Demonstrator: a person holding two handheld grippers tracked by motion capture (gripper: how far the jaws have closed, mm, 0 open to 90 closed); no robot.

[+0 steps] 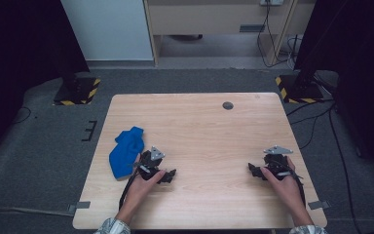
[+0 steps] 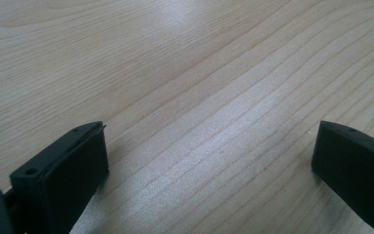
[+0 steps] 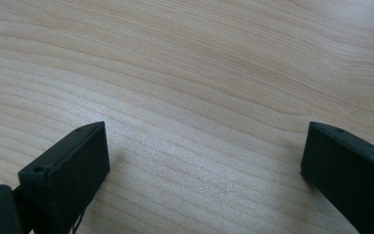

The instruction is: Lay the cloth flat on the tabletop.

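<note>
A crumpled blue cloth (image 1: pixel 125 151) lies on the wooden table (image 1: pixel 199 126) near its left edge. My left gripper (image 1: pixel 168 175) rests on the table just right of the cloth, held by a hand. In the left gripper view my left gripper (image 2: pixel 209 146) stands open, its two black jaws wide apart over bare wood. My right gripper (image 1: pixel 253 170) rests near the table's right front, held by the other hand. In the right gripper view my right gripper (image 3: pixel 204 146) is open too, with nothing between its jaws.
A small dark round disc (image 1: pixel 228 105) sits in the table's far edge. Black stands with yellow-striped bases (image 1: pixel 77 90) (image 1: pixel 297 88) flank the table on grey carpet. Cables (image 1: pixel 321 122) run along the floor at right.
</note>
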